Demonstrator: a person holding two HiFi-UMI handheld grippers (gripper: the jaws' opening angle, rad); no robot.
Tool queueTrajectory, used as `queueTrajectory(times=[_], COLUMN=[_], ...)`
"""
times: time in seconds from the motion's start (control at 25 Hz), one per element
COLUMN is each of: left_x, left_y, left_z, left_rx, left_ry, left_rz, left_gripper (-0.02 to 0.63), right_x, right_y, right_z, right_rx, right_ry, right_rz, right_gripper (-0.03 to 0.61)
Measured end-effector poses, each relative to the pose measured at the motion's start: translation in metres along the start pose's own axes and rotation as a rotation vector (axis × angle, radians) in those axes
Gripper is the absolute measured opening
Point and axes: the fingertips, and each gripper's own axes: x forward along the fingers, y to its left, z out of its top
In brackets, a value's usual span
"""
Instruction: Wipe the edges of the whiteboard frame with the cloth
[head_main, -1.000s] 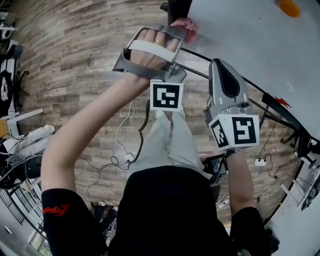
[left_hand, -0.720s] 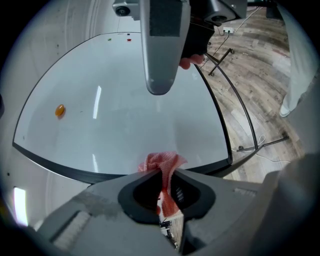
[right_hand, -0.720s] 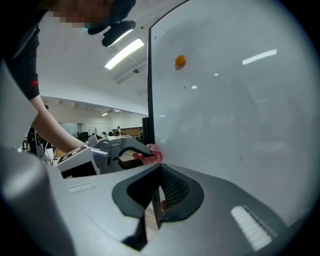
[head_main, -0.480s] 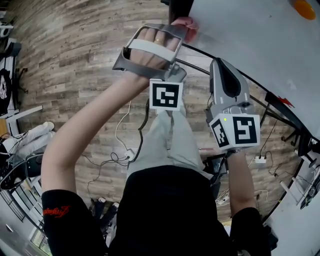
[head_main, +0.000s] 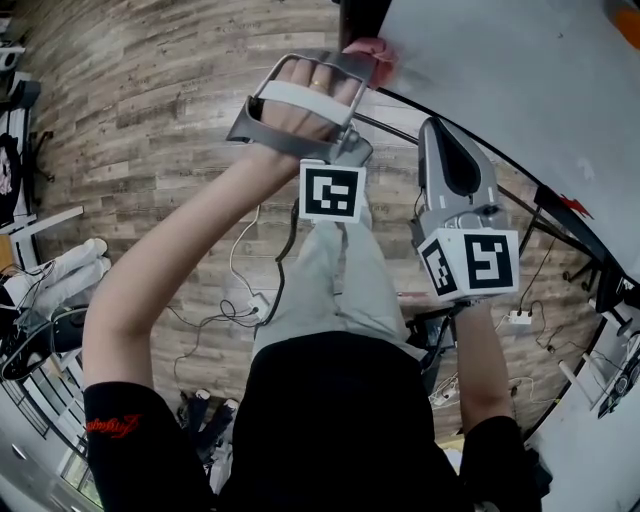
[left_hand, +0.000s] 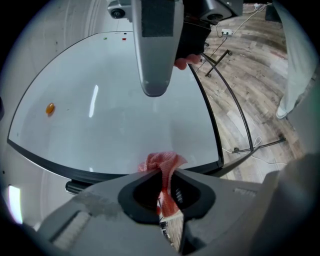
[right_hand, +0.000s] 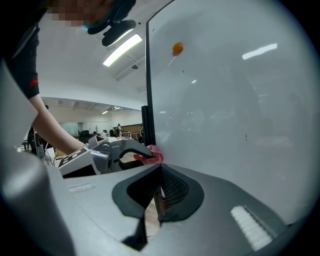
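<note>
The person's left gripper (left_hand: 162, 176) has its jaws clamped on a crumpled pinkish-red cloth (left_hand: 161, 162), a fold of which runs down between the two dark pads while the bunched end sticks out in front of the tips. That bunched end sits against the dark frame (left_hand: 75, 168) of the large white whiteboard (left_hand: 125, 110), close to one of its corners. In the head view the cloth (head_main: 372, 48) shows at the tip of the left gripper (head_main: 352, 62), right at the edge of the board (head_main: 500, 80) and beside a dark upright post (head_main: 355, 15). The right gripper view shows the same cloth (right_hand: 154, 156) touching the dark frame strip (right_hand: 149, 75). The right gripper (right_hand: 159, 192) has its jaws drawn together with nothing held between them. Its grey nose (head_main: 440, 128) points at the board's dark frame edge, just beside the left gripper (whether it touches the frame cannot be told). A small orange round magnet (right_hand: 177, 48) sits on the white surface, well apart from the cloth. A wood-plank floor (head_main: 150, 90) lies below.
</note>
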Motion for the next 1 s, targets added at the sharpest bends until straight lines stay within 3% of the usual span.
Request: queueTrajectory(times=[1.0], left_x=[0.018], left_y=[-0.049], left_z=[0.0], left_rx=[0.009], left_ry=[-0.03], left_rz=[-0.019], left_gripper=[0.04], right_x=[0.017], right_y=[-0.007], right_z=[-0.04], right_rx=[0.024], right_ry=[0.062], right_rz=[-0.004], right_gripper=[0.002])
